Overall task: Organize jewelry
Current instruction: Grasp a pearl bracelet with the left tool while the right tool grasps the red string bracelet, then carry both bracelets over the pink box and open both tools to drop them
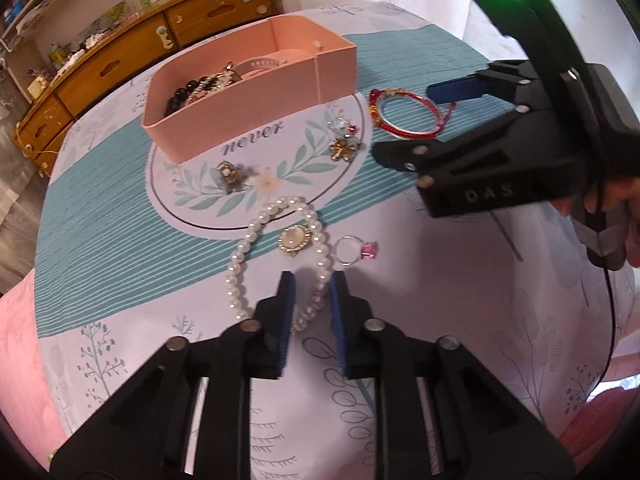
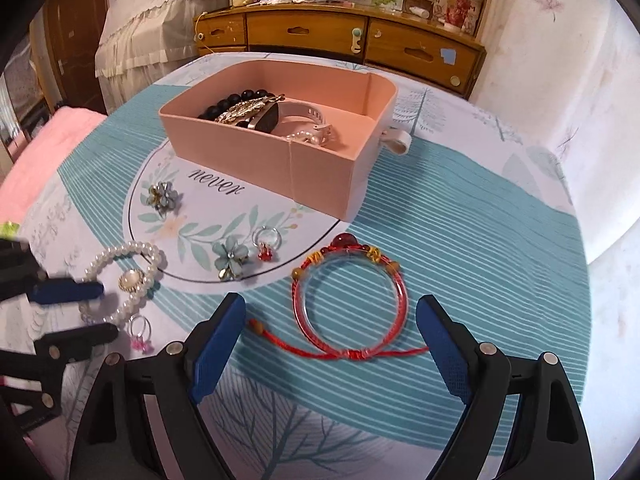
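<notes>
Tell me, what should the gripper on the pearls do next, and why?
Probably lift. The left gripper looks shut on the pearl bracelet's strand, which lies on the tablecloth; the pink box already holding jewelry stands beyond it.

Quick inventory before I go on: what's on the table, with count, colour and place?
box: 1, pink, table centre, holding black beads, watch, pearls
pearl bracelet: 1, white, near left gripper
red bracelet: 1, red, between right gripper's jaws
rings: 2, one red-stoned, one pink-stoned
flower brooches: 2, blue-gold, on the printed circle
left gripper: shut on pearl bracelet
right gripper: open
</notes>
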The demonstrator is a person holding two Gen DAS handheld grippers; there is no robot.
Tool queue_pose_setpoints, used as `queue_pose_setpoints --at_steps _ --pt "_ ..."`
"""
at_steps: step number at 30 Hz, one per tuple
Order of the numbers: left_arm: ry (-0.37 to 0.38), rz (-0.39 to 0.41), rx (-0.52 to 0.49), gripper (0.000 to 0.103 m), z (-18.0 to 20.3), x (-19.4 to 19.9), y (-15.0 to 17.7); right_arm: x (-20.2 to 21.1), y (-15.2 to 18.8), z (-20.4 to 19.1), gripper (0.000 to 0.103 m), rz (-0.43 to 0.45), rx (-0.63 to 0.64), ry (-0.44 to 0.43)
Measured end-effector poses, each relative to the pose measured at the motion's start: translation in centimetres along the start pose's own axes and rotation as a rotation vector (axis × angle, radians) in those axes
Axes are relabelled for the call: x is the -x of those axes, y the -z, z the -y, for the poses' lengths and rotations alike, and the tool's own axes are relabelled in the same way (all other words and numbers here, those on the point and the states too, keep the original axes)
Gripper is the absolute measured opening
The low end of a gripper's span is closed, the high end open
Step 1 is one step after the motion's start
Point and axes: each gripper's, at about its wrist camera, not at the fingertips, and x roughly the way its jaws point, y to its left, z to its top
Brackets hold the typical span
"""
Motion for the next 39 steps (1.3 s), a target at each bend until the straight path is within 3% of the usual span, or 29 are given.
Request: queue_pose_setpoints --at_steps 8,10,12,21,27,39 --pt "0.057 0.004 0.047 0.006 -0.5 -0.1 -0.2 -0.9 -1.0 0.4 0.085 -0.016 -0.040 -0.025" --pt "0.072 0.010 0.065 0.005 -0.7 0.0 -0.2 -0.9 -1.2 0.3 0.077 -0.011 -0.042 -0.023" --pt "0.086 0.020 0.080 0.005 -0.8 0.4 -0.1 -0.6 -1.2 0.5 0.059 -0.005 -0.054 -0.014" --pt "0.137 0.070 0.131 0.005 -1.7 3.0 -0.6 0.4 -1.1 0.9 0.059 -0.006 -0.124 -0.042" --pt "0.121 0.112 0.108 0.005 -1.9 5.9 -1.3 2.6 -1.4 0.6 0.059 0.035 -0.176 -0.046" --pt "0.086 0.175 0.142 0.005 -4.5 12.0 -5.6 9.5 -4.8 -2.3 0.060 0.148 -0.121 -0.053"
